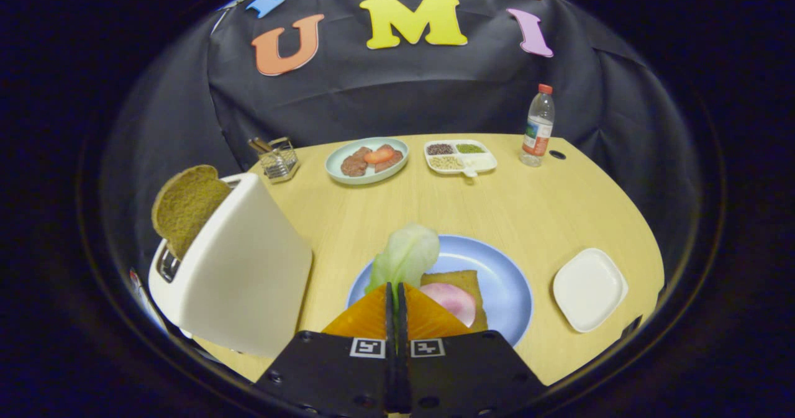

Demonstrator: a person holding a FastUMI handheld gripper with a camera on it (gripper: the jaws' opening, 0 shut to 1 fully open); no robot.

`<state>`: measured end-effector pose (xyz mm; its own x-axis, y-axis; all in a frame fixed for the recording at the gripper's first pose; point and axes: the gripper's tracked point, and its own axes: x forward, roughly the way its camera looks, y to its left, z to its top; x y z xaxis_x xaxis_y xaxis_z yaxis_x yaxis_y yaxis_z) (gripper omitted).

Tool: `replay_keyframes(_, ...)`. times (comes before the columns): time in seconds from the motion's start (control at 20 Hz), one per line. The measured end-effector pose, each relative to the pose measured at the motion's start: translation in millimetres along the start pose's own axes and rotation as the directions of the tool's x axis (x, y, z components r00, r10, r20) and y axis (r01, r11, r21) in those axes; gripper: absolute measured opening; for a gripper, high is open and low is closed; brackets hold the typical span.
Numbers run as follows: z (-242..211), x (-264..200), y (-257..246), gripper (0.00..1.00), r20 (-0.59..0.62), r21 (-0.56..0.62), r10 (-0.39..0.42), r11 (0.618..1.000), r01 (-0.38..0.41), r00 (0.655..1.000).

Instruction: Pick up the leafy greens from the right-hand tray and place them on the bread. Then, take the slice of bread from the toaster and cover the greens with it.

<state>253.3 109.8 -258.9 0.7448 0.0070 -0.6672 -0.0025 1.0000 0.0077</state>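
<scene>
My gripper [395, 286] is shut on the stem of the leafy greens [407, 255], a pale green leaf that sticks up just ahead of the fingertips. Below it lies a blue plate [503, 269] holding a slice of bread [463, 281] with a pink slice of meat [456, 300] on top. The leaf hangs over the plate's left part, beside the bread. To the left stands a white toaster [242, 275] with a brown slice of bread [186, 210] poking out of its slot. A white square tray [589, 289] sits right of the plate.
At the table's far side are a wire basket [278, 160], a pale green plate of meat and tomato [366, 159], a divided white dish of seeds [459, 156] and a water bottle [538, 126]. The wooden table [484, 207] curves away at the right.
</scene>
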Motion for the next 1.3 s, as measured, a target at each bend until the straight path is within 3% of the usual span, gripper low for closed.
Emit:
replay_keyframes(0.1, -6, 13, -16, 0.0, -0.014, 0.005, -0.038, 0.999, 0.038, 0.999)
replay_keyframes(0.55, -12, 26, -41, 0.01, -0.005, -0.016, -0.081, 0.997, 0.081, 0.997)
replay_keyframes(0.8, -17, 25, -45, 0.65, -0.015, -0.009, -0.077, 0.997, 0.077, 0.997)
replay_keyframes(1.0, -14, 5, -45, 0.97, -0.013, -0.006, -0.094, 0.996, 0.094, 0.995)
replay_keyframes(1.3, 8, -50, -12, 0.97, 0.059, -0.086, -0.093, 0.992, 0.098, 0.994)
